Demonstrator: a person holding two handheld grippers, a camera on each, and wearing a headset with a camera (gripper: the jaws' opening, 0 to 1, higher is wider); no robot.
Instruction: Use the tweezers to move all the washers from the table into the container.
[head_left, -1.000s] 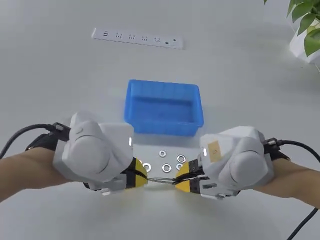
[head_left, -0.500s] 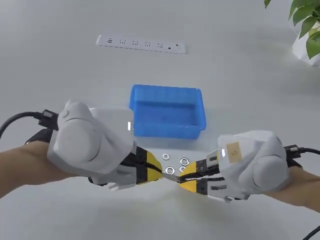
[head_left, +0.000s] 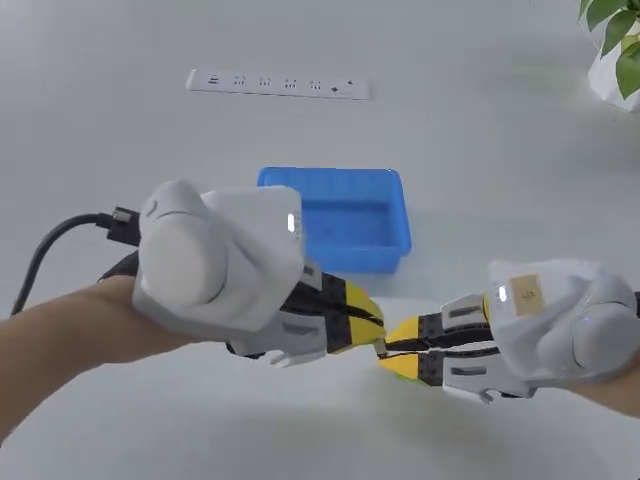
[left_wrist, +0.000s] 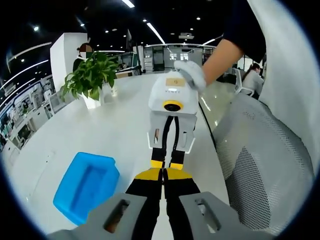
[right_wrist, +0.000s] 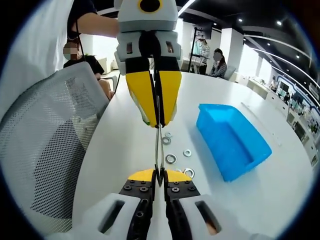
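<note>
Steel tweezers (right_wrist: 157, 150) bridged two grippers over the white table (head_left: 480, 140). On the left of the head view, the left gripper (head_left: 372, 322) had its yellow-tipped jaws pressed together on one end of the tool. On the right, the right gripper (head_left: 388, 356) was clamped in the same way on the other end. The two noses nearly touched, just in front of the blue container (head_left: 350, 215).

The job looked barely begun. In the right gripper view, several washers (right_wrist: 171, 159) lay scattered on the table beneath the tweezers, with the container to their right. No washer could be made out inside the container, though the left gripper hid part of it in the head view. By these pictures every washer had yet to be moved, and the tool seemed to be getting settled between the two grips rather than picking anything up.

The tweezers' long axis ran straight from one gripper to the other, roughly left to right across the person's front, and they appeared to be lifted off the tabletop. Both ends sat inside the jaws, so it could not be told which end carried the tips.
</note>
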